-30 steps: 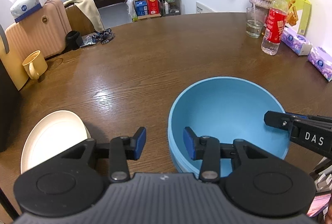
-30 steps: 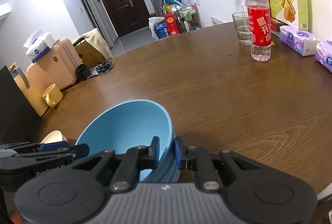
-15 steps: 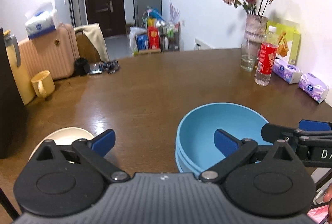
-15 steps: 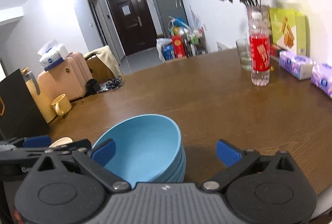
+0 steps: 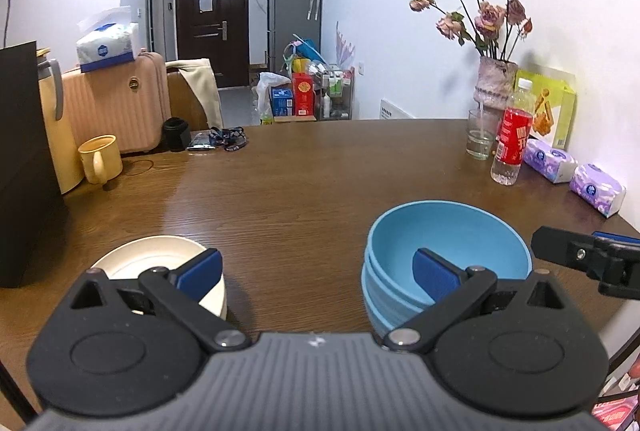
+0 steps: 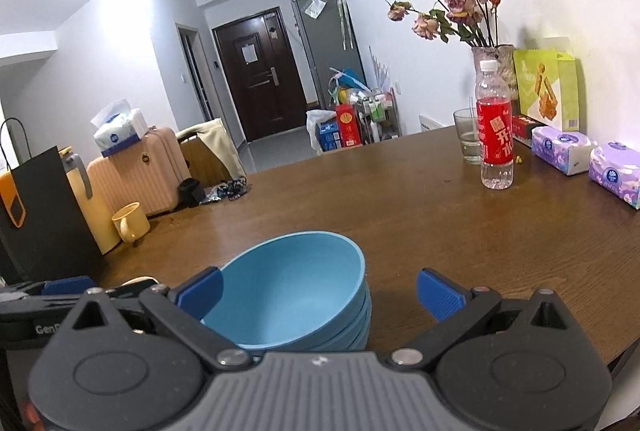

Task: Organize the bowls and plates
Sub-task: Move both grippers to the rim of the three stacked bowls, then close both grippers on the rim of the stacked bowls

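Note:
A stack of blue bowls [image 5: 452, 243] stands on the brown table near its front edge; it also shows in the right wrist view [image 6: 296, 287]. A cream plate stack [image 5: 152, 259] sits to its left. My left gripper [image 5: 316, 273] is open and empty, held back above the gap between the cream plates and the blue bowls. My right gripper [image 6: 318, 289] is open and empty, just behind the blue bowls, its left finger beside the rim. The right gripper's finger shows at the right in the left wrist view [image 5: 580, 255].
A yellow mug [image 5: 100, 159], a thermos and a black bag [image 5: 24, 167] stand at the left. A water bottle [image 6: 494, 135], a glass [image 6: 468, 135], a flower vase and tissue packs [image 6: 564, 147] stand at the far right. The table edge [image 6: 624, 347] runs close on the right.
Both grippers opened wide; the right one let go of the blue bowl rim. Both pulled back and tilted up, leaving the blue bowl on the stack.

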The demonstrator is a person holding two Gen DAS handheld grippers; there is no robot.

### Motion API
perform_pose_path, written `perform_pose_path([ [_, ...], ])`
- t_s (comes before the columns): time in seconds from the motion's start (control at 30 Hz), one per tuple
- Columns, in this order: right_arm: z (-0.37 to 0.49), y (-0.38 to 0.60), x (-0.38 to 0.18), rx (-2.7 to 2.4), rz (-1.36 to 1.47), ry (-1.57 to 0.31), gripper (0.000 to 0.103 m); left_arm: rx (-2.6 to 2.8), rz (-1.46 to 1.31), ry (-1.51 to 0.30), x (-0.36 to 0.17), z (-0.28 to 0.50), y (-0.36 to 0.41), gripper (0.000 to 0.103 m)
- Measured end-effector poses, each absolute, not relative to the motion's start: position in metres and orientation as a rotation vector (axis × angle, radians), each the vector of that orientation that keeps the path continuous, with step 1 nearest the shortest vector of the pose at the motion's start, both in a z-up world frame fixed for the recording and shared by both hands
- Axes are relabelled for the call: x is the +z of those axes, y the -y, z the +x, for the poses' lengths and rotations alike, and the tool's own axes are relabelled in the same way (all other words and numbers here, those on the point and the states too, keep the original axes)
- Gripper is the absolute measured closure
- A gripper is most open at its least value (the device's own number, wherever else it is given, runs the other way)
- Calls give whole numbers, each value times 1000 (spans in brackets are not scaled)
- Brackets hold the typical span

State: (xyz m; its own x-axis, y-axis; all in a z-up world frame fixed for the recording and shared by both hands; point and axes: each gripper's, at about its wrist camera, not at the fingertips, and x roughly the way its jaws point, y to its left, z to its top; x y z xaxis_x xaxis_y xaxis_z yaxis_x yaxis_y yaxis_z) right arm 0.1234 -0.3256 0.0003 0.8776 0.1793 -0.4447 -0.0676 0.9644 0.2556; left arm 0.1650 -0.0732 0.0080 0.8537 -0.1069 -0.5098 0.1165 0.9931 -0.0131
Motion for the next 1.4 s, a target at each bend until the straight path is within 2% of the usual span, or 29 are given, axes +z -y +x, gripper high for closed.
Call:
perform_pose_path([
  [0.33, 131, 323, -2, 124, 217, -524, 0, -139, -6, -554, 10, 163, 60, 0],
  [0.83, 189, 350, -38, 117, 339, -717, 0, -199, -82, -752, -13, 230, 84, 0],
  [1.07, 208, 356, -49, 121, 355, -749, 0, -182, -124, -843, -32, 261, 87, 0],
  [1.17, 213, 357, -51, 135, 366, -757, 2, -193, -127, -872, -37, 267, 91, 13],
  [1.23, 216, 359, -53, 146, 379, -763, 10, -202, -136, -893, -40, 271, 93, 26],
  [1.37, 222, 359, -57, 159, 397, -780, 17, -215, -158, -926, -46, 277, 95, 32],
  [1.4, 223, 359, -58, 163, 403, -785, 22, -217, -162, -932, -47, 278, 96, 36],
])
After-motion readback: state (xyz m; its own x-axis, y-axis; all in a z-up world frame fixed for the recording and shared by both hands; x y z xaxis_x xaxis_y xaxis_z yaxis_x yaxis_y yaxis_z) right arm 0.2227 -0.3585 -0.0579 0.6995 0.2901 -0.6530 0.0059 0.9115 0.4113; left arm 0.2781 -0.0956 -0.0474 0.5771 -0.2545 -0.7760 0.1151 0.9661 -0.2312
